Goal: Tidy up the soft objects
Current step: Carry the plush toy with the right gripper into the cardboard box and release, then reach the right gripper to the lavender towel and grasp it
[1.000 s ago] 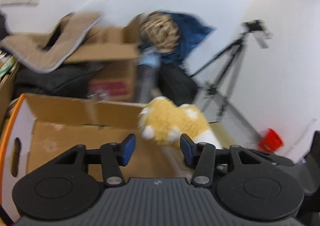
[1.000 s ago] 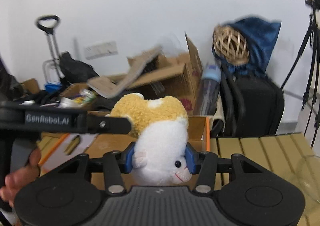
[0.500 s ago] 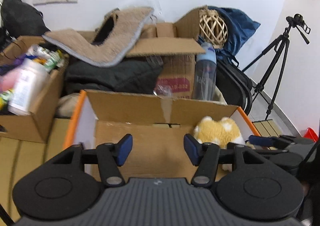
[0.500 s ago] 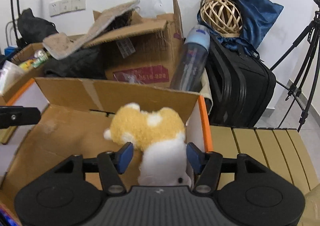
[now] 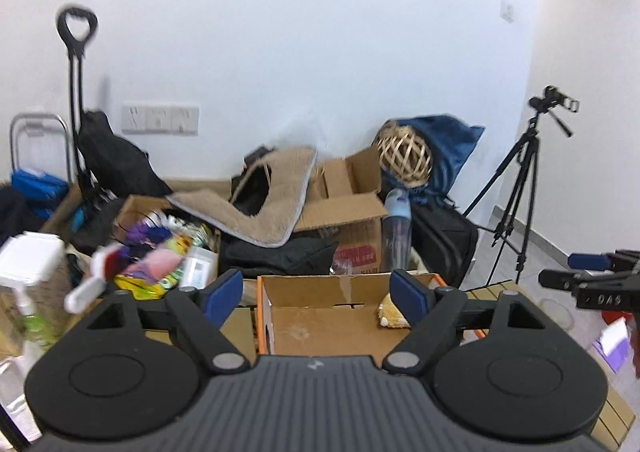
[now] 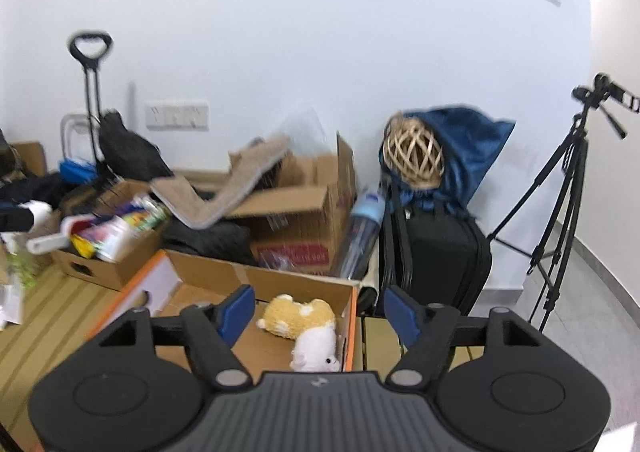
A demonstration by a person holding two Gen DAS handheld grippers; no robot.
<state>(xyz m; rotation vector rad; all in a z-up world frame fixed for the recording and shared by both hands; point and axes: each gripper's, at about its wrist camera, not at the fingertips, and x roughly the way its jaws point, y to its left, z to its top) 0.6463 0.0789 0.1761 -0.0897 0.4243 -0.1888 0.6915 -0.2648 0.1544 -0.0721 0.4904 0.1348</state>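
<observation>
A yellow and white plush toy (image 6: 304, 330) lies on the floor of an open cardboard box with orange edges (image 6: 352, 316), against its right wall. In the left wrist view only a corner of the plush toy (image 5: 390, 314) shows in the box (image 5: 262, 312), behind my right finger. My right gripper (image 6: 320, 310) is open and empty, raised above and behind the box. My left gripper (image 5: 318, 292) is open wide and empty, also pulled back from the box. The right gripper also shows at the right edge of the left wrist view (image 5: 588, 280).
Behind the box stand a larger cardboard box (image 6: 304, 207) with a beige mat (image 6: 224, 187) draped over it, a water bottle (image 6: 362, 228), a black suitcase (image 6: 440, 256) with a wicker ball (image 6: 414, 159), and a tripod (image 6: 560, 211). A box of mixed items (image 6: 108, 240) sits at the left.
My right gripper has opened and let go of the plush toy, which now lies in the box. Both grippers have pulled back and up from the box.
</observation>
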